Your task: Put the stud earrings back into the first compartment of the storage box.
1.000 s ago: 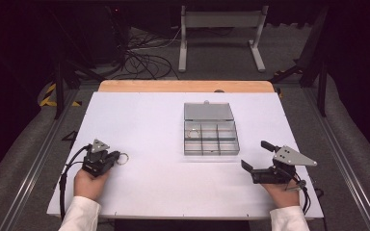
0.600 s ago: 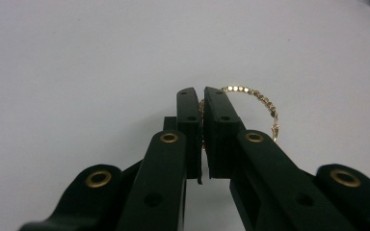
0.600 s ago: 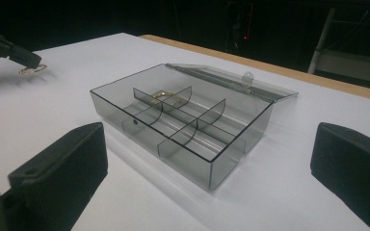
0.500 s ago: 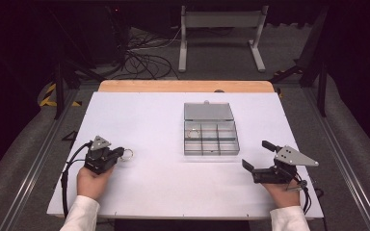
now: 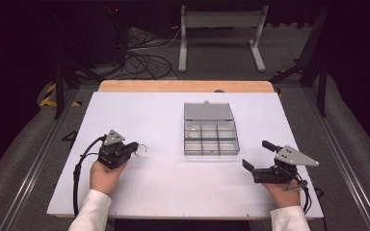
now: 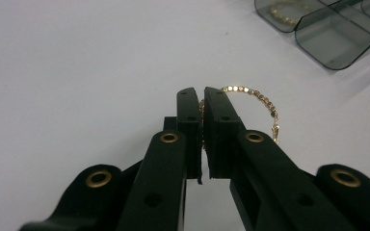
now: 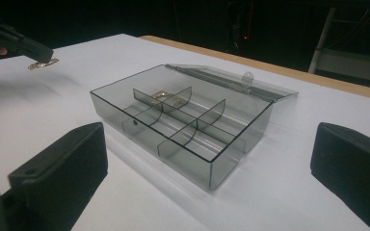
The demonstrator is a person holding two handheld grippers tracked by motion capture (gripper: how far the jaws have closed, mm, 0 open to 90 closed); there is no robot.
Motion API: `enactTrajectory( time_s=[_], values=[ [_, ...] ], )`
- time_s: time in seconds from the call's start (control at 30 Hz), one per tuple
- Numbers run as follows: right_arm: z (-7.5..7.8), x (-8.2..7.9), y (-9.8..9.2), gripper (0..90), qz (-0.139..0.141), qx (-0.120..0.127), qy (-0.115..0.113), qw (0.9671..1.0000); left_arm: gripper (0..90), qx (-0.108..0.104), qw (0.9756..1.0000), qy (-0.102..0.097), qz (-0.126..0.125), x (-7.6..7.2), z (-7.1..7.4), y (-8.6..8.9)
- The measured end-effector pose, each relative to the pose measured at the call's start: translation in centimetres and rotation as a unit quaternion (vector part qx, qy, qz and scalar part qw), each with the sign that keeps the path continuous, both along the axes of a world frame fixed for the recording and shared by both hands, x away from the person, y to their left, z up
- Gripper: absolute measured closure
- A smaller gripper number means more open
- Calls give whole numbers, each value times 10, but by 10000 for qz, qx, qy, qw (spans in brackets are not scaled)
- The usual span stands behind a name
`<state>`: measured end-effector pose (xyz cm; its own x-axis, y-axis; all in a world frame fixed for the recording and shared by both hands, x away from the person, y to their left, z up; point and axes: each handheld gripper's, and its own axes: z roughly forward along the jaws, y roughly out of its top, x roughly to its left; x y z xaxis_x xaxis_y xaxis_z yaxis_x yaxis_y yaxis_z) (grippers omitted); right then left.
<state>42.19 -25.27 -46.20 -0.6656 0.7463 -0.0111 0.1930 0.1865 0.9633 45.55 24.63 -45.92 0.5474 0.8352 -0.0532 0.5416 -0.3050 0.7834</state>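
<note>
Desk [image 5: 139, 192] white, seen from the high view: left tool [image 5: 134, 147] sits at left-centre with a small gold bracelet [image 5: 141, 150] at its tips; smoked clear compartment box [image 5: 211, 139], lid laid open at the back, stands well to its right; right tool [image 5: 256, 156] rests near the front right edge, spread wide and holding nothing. Left gripper view: jaws clenched on the bracelet [image 6: 257, 98], pinching one side of the beaded loop, clasp hanging at the right; box corner [image 6: 327, 33] in the upper right, another gold piece [image 6: 289, 10] in one compartment. Right gripper view: own jaws far apart, box [image 7: 192, 139] between and beyond them, dividers clear, something gold [image 7: 161, 95] in a far compartment; left tool [image 7: 38, 54] at upper left with the bracelet [image 7: 42, 63] apparently just off the desk. Judgement: pick made, carry to the box in hand. Next move calls for crossing over the near wall, choosing a free compartment, then releasing low so the chain does not drape a divider.
</note>
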Motion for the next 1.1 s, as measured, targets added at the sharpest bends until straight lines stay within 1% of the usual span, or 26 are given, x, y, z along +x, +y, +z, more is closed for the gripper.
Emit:
enactTrajectory(
  time_s=[0.03,0.1,0.17,0.23,0.27,0.3,0.4,0.43,0.47,0.53,0.63,0.67,0.7,0.8,0.9,0.97,1.0,1.03,1.1],
  values=[
    [0,0,0,0,-1,-15,4,10000,865,15,10000,-25,-36,1,1,-3],
    [0,0,0,0,-7,-28,-1,10000,864,-45,9999,-1,-117,3,3,-9],
    [0,0,0,0,0,-20,2,10000,864,-23,9998,-49,-178,5,6,-14],
    [0,0,0,0,13,10,14,10000,864,-55,9997,-88,-239,7,9,-19],
    [0,1,0,0,-26,-1,9,10000,864,7,9996,-126,-265,8,12,-22],
    [0,1,1,0,-132,-42,-4,9999,864,-29,9995,-116,-301,8,13,-25],
    [0,2,1,0,-236,-86,17,9997,864,1,9992,-172,-367,11,18,-32],
    [0,2,1,0,-252,-90,16,9996,864,41,9991,-204,-374,12,19,-34],
    [0,2,1,0,-260,-88,9,9996,864,-20,9990,-169,-405,13,20,-37],
    [0,2,1,0,-274,-67,6,9996,864,16,9989,-192,-427,15,22,-41],
    [0,2,0,0,-290,-80,6,9995,864,-18,9987,-183,-472,17,24,-46],
    [0,1,0,0,-292,-79,12,9995,864,41,9986,-225,-477,18,25,-47],
    [0,1,0,0,-290,-78,14,9995,864,-5,9985,-196,-505,19,25,-49],
    [0,1,-1,0,-287,-65,19,9996,864,-1,9985,-180,-519,23,27,-52],
    [-1,2,-2,0,-341,-94,40,9994,864,-38,9984,-173,-543,26,30,-55],
    [-1,2,-2,0,-343,-95,42,9994,864,12,9982,-218,-556,29,33,-57],
    [-1,2,-2,0,-346,-90,38,9994,864,-11,9983,-187,-558,29,33,-59],
    [-1,2,-2,0,-347,-89,36,9994,864,-8,9979,-214,-603,31,34,-60],
    [-1,2,-2,0,-354,-86,43,9993,864,9,9980,-212,-599,34,35,-64]
  ],
)
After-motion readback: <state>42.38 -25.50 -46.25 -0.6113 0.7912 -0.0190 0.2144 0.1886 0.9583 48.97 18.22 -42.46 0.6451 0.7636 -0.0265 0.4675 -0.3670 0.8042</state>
